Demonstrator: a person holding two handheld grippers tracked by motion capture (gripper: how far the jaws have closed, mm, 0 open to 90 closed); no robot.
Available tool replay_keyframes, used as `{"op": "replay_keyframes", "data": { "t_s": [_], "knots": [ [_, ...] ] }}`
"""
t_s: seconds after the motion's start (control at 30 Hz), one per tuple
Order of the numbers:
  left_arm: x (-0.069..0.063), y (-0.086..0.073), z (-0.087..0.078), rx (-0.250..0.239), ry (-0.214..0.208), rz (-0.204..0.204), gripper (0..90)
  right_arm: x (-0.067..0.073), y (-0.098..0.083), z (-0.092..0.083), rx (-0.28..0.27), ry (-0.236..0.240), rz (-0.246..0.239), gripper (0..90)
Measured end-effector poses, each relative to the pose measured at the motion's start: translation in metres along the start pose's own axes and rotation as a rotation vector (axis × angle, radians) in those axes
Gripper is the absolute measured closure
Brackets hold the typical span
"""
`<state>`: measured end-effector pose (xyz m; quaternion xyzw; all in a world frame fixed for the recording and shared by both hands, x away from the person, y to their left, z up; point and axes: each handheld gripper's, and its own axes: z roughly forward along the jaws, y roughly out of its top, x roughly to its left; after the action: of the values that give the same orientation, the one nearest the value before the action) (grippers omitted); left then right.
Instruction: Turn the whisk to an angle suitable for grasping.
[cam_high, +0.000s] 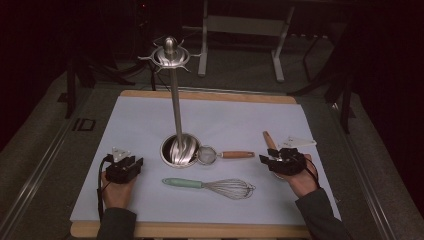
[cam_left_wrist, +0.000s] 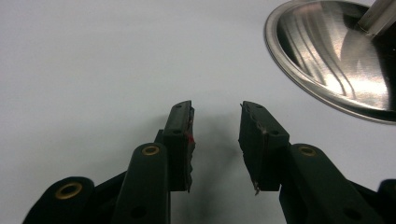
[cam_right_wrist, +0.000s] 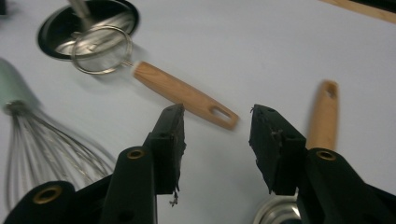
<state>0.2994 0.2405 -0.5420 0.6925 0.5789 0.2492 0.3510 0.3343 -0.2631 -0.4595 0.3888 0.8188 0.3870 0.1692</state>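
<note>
A steel utensil stand (cam_high: 176, 105) rises from a round bowl-shaped base (cam_high: 179, 150) (cam_left_wrist: 327, 60) at mid-table, with hooks around its top. A small mesh strainer (cam_high: 206, 155) (cam_right_wrist: 100, 49) with a wooden handle leans on that base. A wire whisk (cam_high: 210, 186) (cam_right_wrist: 46, 140) with a mint handle lies in front. A second wooden-handled utensil (cam_high: 270, 140) (cam_right_wrist: 323, 116) lies under my right gripper (cam_high: 267, 159) (cam_right_wrist: 217, 116), which is open and holds nothing. Left of the base, my left gripper (cam_high: 131, 161) (cam_left_wrist: 215, 112) is open over bare mat.
A pale mat (cam_high: 225, 120) covers a wooden board (cam_high: 200, 231) whose edge shows at front and back. Beyond the table stand dark frames and a metal rack (cam_high: 240, 30). A metal rail (cam_high: 40, 165) runs along the left side.
</note>
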Motion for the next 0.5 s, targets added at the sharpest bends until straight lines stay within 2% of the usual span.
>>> {"op": "replay_keyframes", "data": {
  "t_s": [0.1, 0.2, 0.33, 0.4, 0.5],
  "knots": [
    [0.0, 0.0, 0.0, 0.001, 0.001, -0.001, 64.8, 0.005, 0.006, 0.002, 0.003, 0.015, -0.015, 56.0],
    [0.0, 0.0, 0.0, 0.0, 0.002, -0.001, 64.6, 0.015, 0.016, 0.005, 0.012, 0.04, -0.061, 57.9],
    [0.0, 0.0, 0.0, -0.001, 0.002, 0.0, 64.5, 0.022, 0.023, 0.008, 0.017, 0.059, -0.085, 59.4],
    [0.0, 0.0, 0.0, -0.001, 0.002, 0.0, 64.3, 0.03, 0.03, 0.011, 0.024, 0.075, -0.115, 60.8],
    [0.0, 0.0, 0.0, 0.001, 0.003, 0.001, 64.2, 0.033, 0.034, 0.014, 0.027, 0.097, -0.126, 64.4]
  ]
}}
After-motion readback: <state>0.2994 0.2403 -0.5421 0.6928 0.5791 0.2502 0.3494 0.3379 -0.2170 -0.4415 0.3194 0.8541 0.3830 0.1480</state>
